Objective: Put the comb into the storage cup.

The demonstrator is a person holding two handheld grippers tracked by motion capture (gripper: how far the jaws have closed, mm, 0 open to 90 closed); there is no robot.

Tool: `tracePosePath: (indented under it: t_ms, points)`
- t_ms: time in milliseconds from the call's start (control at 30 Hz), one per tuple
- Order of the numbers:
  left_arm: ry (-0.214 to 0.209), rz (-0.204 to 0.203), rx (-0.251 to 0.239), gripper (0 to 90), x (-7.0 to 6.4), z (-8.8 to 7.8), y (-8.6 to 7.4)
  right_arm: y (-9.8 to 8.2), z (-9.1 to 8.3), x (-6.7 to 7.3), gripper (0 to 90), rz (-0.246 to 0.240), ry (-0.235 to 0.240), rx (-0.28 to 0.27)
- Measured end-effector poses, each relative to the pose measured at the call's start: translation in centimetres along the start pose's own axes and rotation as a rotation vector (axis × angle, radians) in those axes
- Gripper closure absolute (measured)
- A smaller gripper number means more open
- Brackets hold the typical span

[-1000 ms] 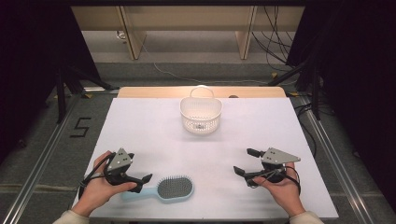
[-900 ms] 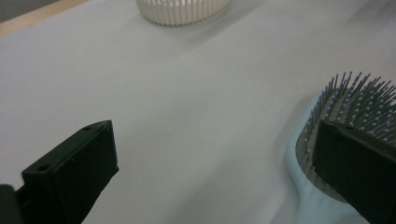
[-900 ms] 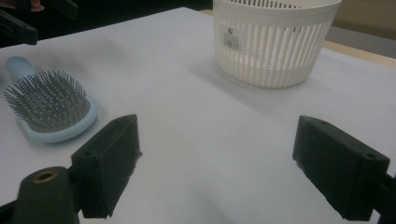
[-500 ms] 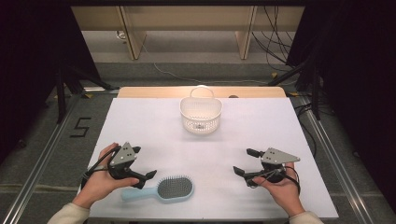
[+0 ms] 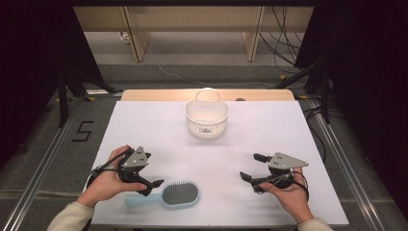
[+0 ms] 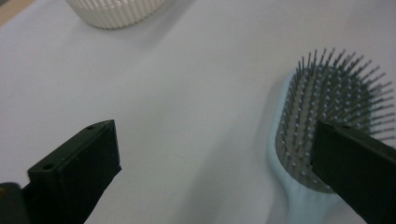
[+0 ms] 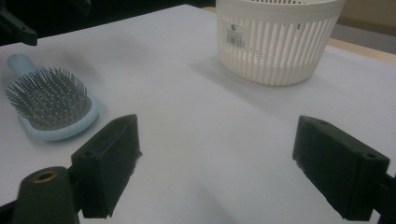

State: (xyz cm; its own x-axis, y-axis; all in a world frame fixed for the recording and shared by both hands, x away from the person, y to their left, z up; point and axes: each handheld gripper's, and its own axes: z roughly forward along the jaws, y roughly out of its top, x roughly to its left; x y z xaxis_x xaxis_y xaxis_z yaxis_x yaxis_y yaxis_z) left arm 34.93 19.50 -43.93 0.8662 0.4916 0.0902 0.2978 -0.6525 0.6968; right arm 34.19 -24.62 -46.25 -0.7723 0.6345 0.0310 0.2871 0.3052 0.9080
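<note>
A light blue hairbrush (image 5: 180, 194) lies bristles up near the table's front edge, its handle pointing left. My left gripper (image 5: 154, 170) is open just left of the brush, one jaw close above the brush's neck and nothing held. In the left gripper view the brush head (image 6: 327, 116) sits partly behind the right jaw of that gripper (image 6: 215, 135). My right gripper (image 5: 248, 166) is open at the front right, well clear of the brush. The right gripper view has its open gripper (image 7: 217, 130) facing the brush (image 7: 49, 100) and a white basket (image 7: 278, 39).
The white slatted basket (image 5: 207, 118) with a handle stands at the middle back of the white table (image 5: 269, 134). It is also in the left gripper view, as the basket's wall (image 6: 116, 11). Metal rails and dark floor flank the table.
My left gripper has shifted right and slightly forward, closer to the brush's neck. The right gripper, the brush and the basket have stayed put.
</note>
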Motion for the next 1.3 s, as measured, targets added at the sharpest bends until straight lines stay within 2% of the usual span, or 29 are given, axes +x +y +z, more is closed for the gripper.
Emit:
tracePosePath:
  t_ms: [133, 300, 400, 600, 700, 800, 967, 1300]
  points:
    - [-0.042, 0.056, 0.074, 6.8, -0.4, 0.4, 0.3, 0.0, 0.0, 0.0, 15.8, -0.001, 0.001, 0.000]
    - [-0.110, 0.138, 0.189, 14.7, -0.9, 0.8, 0.2, 0.0, 0.0, 0.0, 15.8, -0.001, 0.002, 0.000]
    - [-0.135, 0.156, 0.220, 15.4, -1.1, 1.0, 0.0, 0.0, 0.0, 0.0, 15.8, 0.000, 0.003, 0.001]
    - [-0.165, 0.207, 0.278, 16.9, -1.7, 1.5, -0.2, 0.0, 0.0, 0.0, 15.8, -0.001, 0.003, 0.000]
    - [-0.175, 0.284, 0.320, 19.9, -1.9, 1.8, -0.2, 0.0, 0.0, 0.0, 15.8, -0.003, 0.003, 0.001]
    - [-0.164, 0.316, 0.358, 21.6, -2.1, 2.1, -0.2, 0.0, 0.0, 0.0, 15.8, -0.001, 0.003, 0.001]
    - [-0.162, 0.325, 0.401, 25.7, -2.3, 2.6, 0.0, 0.0, 0.0, 0.0, 15.8, -0.001, 0.001, 0.004]
    - [-0.199, 0.330, 0.460, 33.7, -2.9, 3.4, 0.1, 0.0, 0.0, 0.0, 15.8, -0.001, 0.001, 0.003]
